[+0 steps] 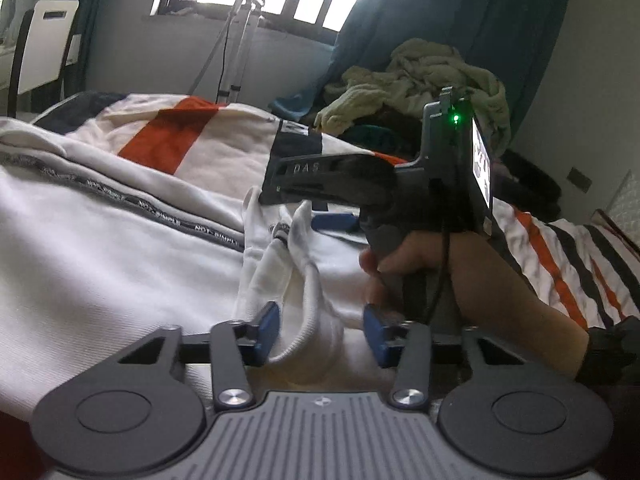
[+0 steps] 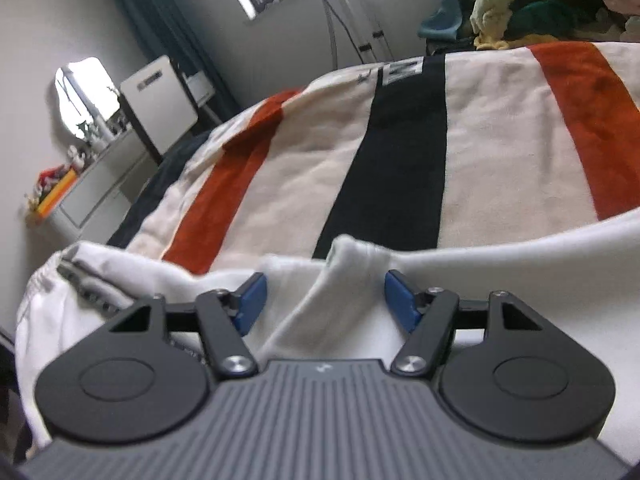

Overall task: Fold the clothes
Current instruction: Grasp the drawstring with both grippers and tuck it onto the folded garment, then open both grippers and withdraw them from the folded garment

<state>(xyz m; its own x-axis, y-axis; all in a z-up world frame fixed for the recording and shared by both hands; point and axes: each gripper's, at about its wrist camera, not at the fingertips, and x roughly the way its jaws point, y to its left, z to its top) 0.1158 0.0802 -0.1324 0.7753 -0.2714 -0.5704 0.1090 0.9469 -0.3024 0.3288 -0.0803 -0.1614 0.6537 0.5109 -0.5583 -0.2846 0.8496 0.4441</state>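
A white garment (image 1: 100,248) with a grey lettered stripe lies spread on a striped blanket (image 1: 168,140). My left gripper (image 1: 320,330) is open, its blue pads on either side of a raised fold with a ribbed hem (image 1: 312,280). My right gripper shows in the left wrist view (image 1: 332,220), held by a hand just beyond that fold. In the right wrist view the right gripper (image 2: 324,300) is open, with a bunched white fold (image 2: 352,256) between its pads. The white garment (image 2: 520,264) fills the foreground there.
The blanket (image 2: 400,152) has cream, orange and black stripes. A heap of pale yellow and dark clothes (image 1: 420,76) lies at the back right. A white chair (image 1: 44,48), a metal stand (image 1: 240,32) and a window are behind. A dresser (image 2: 92,184) stands at the left.
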